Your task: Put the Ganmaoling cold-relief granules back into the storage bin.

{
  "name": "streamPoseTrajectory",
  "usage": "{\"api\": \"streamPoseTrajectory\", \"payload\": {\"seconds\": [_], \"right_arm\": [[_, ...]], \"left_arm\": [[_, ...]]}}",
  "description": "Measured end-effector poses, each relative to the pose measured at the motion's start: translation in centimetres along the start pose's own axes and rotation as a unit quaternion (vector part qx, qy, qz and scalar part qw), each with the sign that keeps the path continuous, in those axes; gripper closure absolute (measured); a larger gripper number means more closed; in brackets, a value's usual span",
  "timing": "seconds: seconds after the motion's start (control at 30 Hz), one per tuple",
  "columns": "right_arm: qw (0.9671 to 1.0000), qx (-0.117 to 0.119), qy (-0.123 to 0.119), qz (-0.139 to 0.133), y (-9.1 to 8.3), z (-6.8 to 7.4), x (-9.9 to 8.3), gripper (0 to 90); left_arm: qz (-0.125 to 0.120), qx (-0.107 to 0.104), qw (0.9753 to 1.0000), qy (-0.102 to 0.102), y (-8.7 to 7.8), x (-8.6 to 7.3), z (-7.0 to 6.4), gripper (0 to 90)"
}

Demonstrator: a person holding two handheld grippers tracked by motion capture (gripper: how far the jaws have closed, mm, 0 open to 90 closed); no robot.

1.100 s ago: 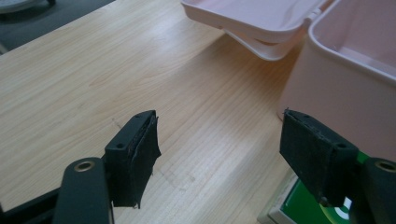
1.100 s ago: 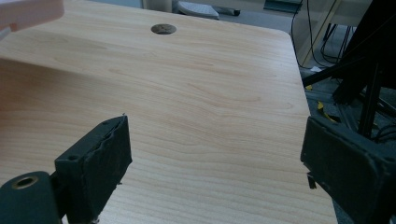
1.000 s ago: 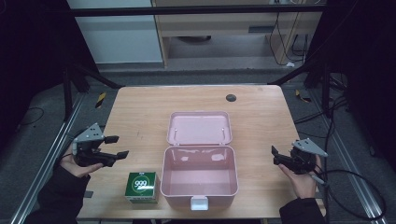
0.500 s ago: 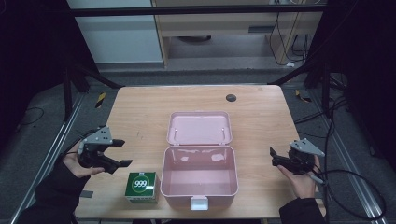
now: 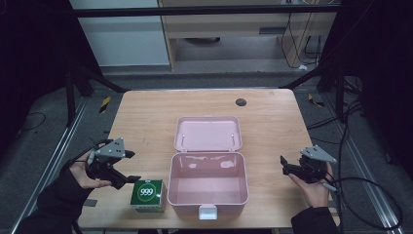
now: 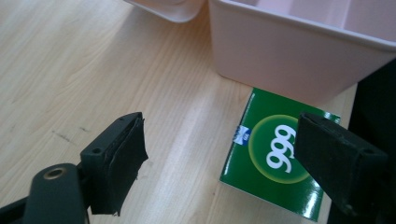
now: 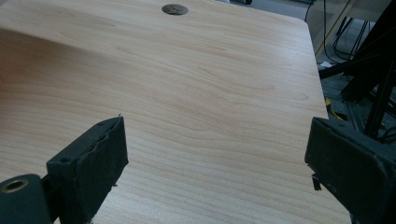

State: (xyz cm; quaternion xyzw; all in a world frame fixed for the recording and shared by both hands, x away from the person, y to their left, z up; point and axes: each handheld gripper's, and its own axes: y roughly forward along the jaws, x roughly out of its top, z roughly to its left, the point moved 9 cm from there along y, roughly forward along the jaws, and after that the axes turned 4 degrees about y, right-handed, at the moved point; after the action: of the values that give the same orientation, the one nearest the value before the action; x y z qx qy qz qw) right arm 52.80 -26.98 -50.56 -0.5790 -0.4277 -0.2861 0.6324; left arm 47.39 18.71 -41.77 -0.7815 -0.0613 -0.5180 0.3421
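Green carton (image 5: 147, 193) marked "999" is lying flat on the table (image 5: 146, 122), near the front edge, just left of the pink box (image 5: 208, 187); can't tell if the two are touching. In the left gripper view the carton (image 6: 275, 163) is sitting just below the box's outer wall (image 6: 289, 60).

Pink box is standing open in mid-table, its lid (image 5: 208, 133) lying back flat behind it, white latch (image 5: 207, 212) facing the front edge.

Left gripper (image 5: 127, 167) is hovering just left of the carton, jaws spread wide and gripping nothing; one jaw is overlapping the carton's edge in its own view. A hand (image 5: 83, 170) is holding it.

Right gripper (image 5: 286, 165) is sitting at the table's right edge, well apart from the box, jaws wide apart with bare wood between them. Small dark disc (image 5: 240, 102) is lying near the far edge.
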Motion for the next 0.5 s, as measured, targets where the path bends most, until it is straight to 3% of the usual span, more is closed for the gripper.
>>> {"api": "streamPoseTrajectory", "payload": {"seconds": [0.5], "right_arm": [[1.0, 0.0, -0.001, 0.003, -0.1, -0.1, -0.1, 4.9]], "left_arm": [[0.021, -0.021, 0.9995, -0.006, 1.3, -1.6, -2.7, 9.9]]}}
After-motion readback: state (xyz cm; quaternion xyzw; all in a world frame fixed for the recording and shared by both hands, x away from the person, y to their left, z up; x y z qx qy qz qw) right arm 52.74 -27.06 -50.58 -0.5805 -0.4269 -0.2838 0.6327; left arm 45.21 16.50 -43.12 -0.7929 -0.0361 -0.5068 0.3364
